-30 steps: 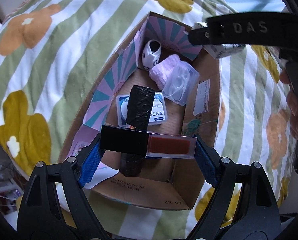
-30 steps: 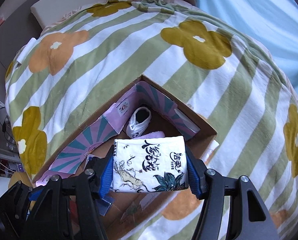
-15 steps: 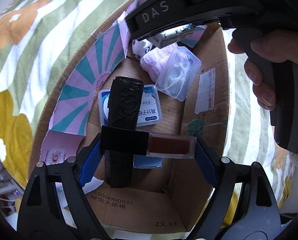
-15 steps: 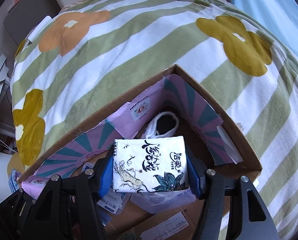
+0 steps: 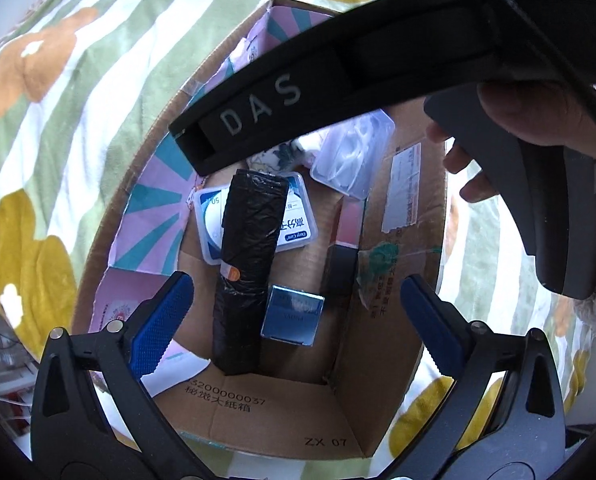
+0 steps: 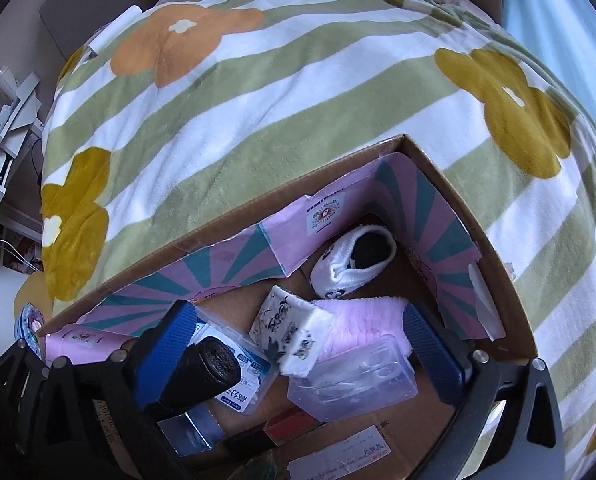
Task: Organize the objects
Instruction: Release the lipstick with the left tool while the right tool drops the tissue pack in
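Observation:
An open cardboard box (image 5: 402,216) (image 6: 510,292) sits on a striped flower blanket. My left gripper (image 5: 298,312) is open and empty above the box. The red-and-black slim box (image 5: 344,248) leans against the box's right wall. A black roll (image 5: 249,248), a blue-label case (image 5: 298,224) and a small blue box (image 5: 291,314) lie on the floor. My right gripper (image 6: 298,348) is open over the box. The printed tissue pack (image 6: 291,328) lies tilted between its fingers on a pink cloth (image 6: 362,320).
A white baby sock (image 6: 350,264) lies in the far corner. A clear plastic case (image 6: 354,380) (image 5: 354,160) lies by the pink cloth. The right gripper's black body (image 5: 338,92) and the hand holding it cross the top of the left wrist view. Blanket (image 6: 257,112) surrounds the box.
Both grippers have opened. The left one let go of the red-and-black slim box, now against the box wall. The right one dropped the tissue pack into the box after moving lower.

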Demonstrator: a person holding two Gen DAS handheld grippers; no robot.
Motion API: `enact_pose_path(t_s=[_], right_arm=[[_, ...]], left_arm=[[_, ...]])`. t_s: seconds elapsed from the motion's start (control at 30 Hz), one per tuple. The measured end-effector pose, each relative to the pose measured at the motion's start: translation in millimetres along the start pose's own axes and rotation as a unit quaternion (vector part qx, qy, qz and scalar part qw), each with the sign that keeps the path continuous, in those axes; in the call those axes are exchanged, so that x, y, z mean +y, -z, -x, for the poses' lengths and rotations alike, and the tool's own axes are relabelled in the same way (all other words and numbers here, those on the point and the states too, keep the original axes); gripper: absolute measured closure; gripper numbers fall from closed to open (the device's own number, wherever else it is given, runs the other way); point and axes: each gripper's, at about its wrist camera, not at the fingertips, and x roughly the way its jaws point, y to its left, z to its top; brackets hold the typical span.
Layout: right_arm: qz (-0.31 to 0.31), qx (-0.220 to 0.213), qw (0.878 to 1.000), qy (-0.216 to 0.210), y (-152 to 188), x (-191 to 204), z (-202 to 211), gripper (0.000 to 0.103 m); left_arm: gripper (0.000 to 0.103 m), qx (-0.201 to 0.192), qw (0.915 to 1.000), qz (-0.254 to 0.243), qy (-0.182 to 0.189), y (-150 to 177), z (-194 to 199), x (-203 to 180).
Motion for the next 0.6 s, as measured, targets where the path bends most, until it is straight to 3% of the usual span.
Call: enact_pose_path(t_s=[0.6], right_arm=[[-0.014, -0.033, 0.999, 0.023, 18, 11, 69, 0.001]], left_arm=[[0.000, -0.030, 0.9995, 0.002, 0.007, 14, 47, 1]])
